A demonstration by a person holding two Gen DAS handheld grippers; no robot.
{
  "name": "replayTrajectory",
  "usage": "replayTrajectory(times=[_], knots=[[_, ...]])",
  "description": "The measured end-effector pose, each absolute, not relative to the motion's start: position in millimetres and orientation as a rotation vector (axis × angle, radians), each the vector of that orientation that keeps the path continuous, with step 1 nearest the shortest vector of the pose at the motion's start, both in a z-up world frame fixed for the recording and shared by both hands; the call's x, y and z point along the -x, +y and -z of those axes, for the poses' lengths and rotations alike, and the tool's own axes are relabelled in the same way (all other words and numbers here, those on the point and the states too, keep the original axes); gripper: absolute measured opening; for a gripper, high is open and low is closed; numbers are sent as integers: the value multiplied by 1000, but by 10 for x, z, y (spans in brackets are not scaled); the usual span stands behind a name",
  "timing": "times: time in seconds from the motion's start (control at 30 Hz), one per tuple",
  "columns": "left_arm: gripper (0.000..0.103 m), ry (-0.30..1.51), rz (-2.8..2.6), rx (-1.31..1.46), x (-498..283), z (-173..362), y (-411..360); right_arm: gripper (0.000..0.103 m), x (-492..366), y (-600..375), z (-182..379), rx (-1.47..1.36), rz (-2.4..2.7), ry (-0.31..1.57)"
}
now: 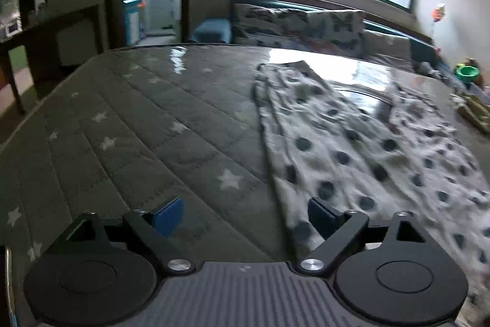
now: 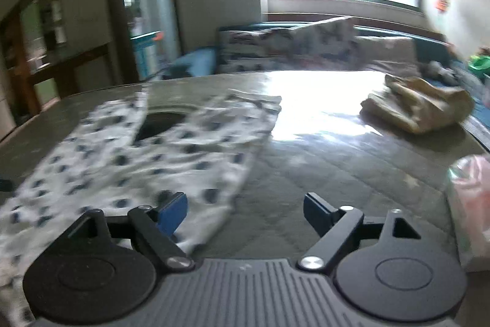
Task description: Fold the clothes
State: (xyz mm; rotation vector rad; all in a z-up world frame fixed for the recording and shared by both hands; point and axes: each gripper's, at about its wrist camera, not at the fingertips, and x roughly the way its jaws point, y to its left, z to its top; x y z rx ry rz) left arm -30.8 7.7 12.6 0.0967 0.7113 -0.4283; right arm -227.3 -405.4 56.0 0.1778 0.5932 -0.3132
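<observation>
A white garment with dark polka dots lies spread flat on the table, its two legs pointing away from me; it also shows in the right wrist view. My left gripper is open and empty, low over the garment's near left edge, its right pad above the cloth. My right gripper is open and empty, over the garment's near right edge, its left pad above the cloth. A folded tan garment lies at the table's far right.
The table has a grey quilted star-print cover under glossy clear sheeting. A sofa with patterned cushions stands behind it, below a window. A pinkish plastic object sits at the near right. A dark wooden chair stands far left.
</observation>
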Motion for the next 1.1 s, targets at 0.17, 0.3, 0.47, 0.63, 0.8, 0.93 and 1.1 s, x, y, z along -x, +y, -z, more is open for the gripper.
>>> replayTrajectory(times=[0.17, 0.3, 0.47, 0.63, 0.8, 0.93, 1.1], knots=[[98, 697, 386, -48, 144, -11, 103, 85, 2225, -4280, -385, -240, 402, 600], [103, 675, 370, -40, 71, 30, 78, 89, 2188, -4381, -349, -255, 451, 590], [103, 675, 352, -51, 36, 29, 39, 98, 2065, -4378, -319, -204, 460, 620], [103, 680, 328, -117, 55, 43, -62, 103, 1998, -4365, -314, -183, 451, 648], [103, 679, 329, -115, 57, 55, -65, 103, 1974, -4397, -298, -197, 471, 667], [103, 679, 329, -115, 51, 60, -75, 103, 1935, -4355, -283, -163, 481, 689], [103, 679, 330, -117, 45, 64, -78, 103, 1940, -4345, -279, -167, 480, 687]])
